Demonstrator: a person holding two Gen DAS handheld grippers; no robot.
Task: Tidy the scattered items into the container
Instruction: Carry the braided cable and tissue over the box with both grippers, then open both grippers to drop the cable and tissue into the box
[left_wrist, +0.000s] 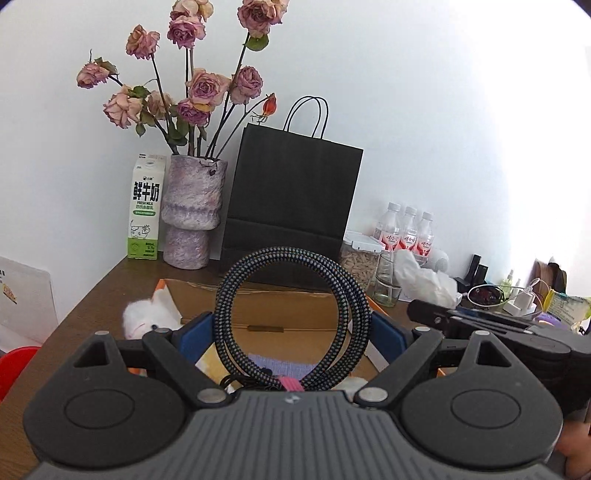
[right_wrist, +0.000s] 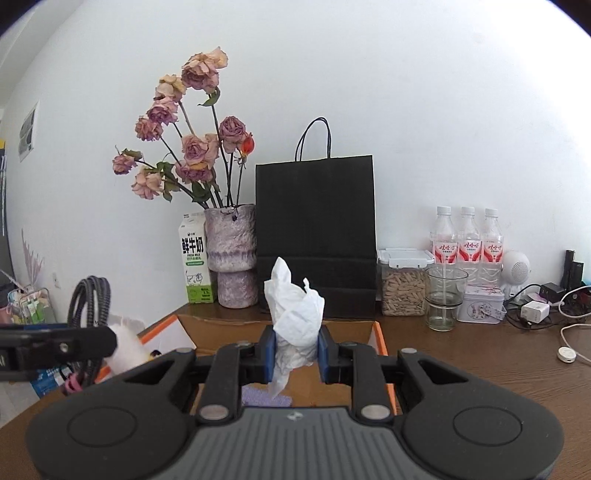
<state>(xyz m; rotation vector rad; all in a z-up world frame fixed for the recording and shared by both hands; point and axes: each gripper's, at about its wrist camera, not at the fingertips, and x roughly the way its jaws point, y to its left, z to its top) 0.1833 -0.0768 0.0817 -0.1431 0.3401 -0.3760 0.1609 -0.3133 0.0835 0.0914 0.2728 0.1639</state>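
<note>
I'm pinching a tissue in my right hand-held gripper; left hand-held gripper is clamping a cable, box below both.

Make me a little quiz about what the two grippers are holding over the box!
1. True or false: the right gripper pinches a tissue.
2. What does the left gripper hold: A) milk carton B) coiled cable C) glass?
3. What colour is the bag behind the box?

Key: 1 true; 2 B; 3 black.
</note>
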